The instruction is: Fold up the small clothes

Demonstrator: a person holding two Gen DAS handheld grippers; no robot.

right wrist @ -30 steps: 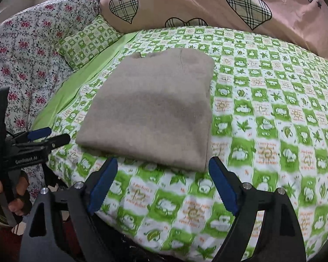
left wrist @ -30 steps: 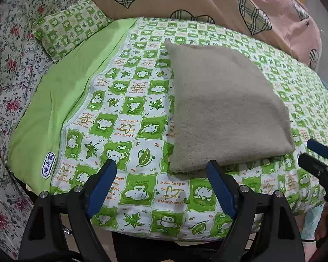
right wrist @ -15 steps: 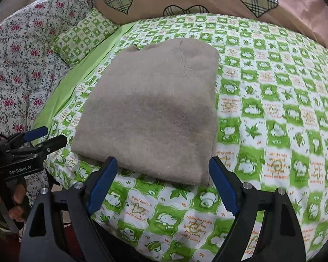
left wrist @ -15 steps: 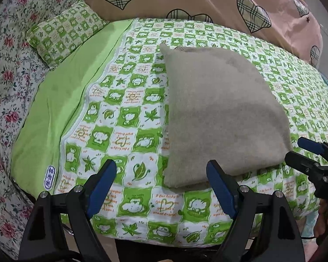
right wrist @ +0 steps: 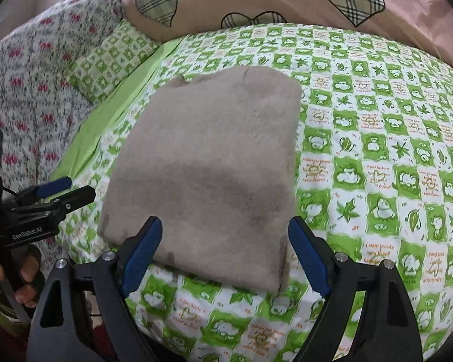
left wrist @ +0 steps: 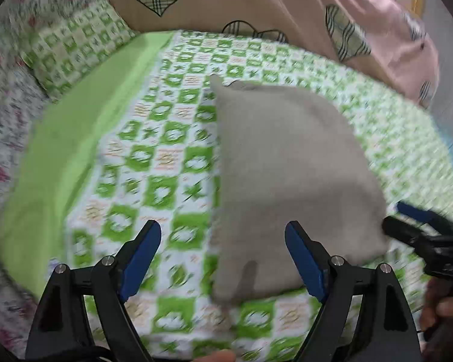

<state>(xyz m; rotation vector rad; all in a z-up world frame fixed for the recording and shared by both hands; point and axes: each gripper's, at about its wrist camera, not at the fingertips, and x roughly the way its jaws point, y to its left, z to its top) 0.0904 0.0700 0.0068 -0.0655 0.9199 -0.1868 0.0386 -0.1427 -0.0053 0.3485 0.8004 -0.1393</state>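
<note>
Two views to read, and on my left wrist feed I see the left gripper (left wrist: 223, 247) with its blue-padded fingers (left wrist: 140, 253) spread wide and holding nothing, poised low over the near edge of the bed. The folded beige garment (left wrist: 287, 175) lies flat on the green checked sheet (left wrist: 154, 157), its near left corner sitting between my fingertips (the picture is blurred, so I cannot tell whether either pad touches it). At the right edge the right gripper (left wrist: 413, 223) reaches in just beside the garment's near right corner. A pink heart-print quilt (left wrist: 271, 9) is heaped along the far side, and a small green pillow (left wrist: 75, 48) sits far left. On my right wrist feed the right gripper (right wrist: 223, 247) is likewise spread apart and empty, its tips framing the garment's (right wrist: 208, 163) near edge. The left gripper (right wrist: 66, 190) shows at the left, beside the sheet (right wrist: 377, 157), by the floral cover (right wrist: 30, 96).
</note>
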